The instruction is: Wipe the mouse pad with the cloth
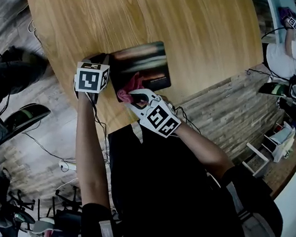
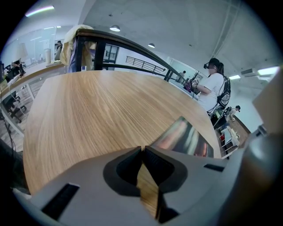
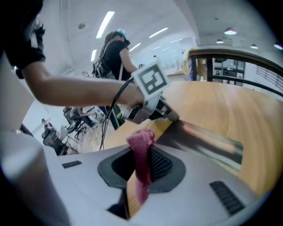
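A dark mouse pad point(image 1: 142, 62) with a colourful print lies near the front edge of the wooden table point(image 1: 148, 15). My right gripper point(image 1: 132, 94) is shut on a pink cloth point(image 1: 129, 87), which hangs at the pad's front edge. In the right gripper view the cloth point(image 3: 140, 159) is pinched between the jaws, with the pad point(image 3: 208, 141) just ahead. My left gripper point(image 1: 93, 78) sits at the pad's left corner, jaws shut and empty; its own view shows the pad point(image 2: 183, 137) to the right of the gripper point(image 2: 142, 152).
The table edge point(image 1: 111, 122) runs just below both grippers. Cables and chairs point(image 1: 11, 122) crowd the floor to the left. A person point(image 1: 294, 52) stands at the far right beside shelving. A railing point(image 2: 115, 44) rises beyond the table's far side.
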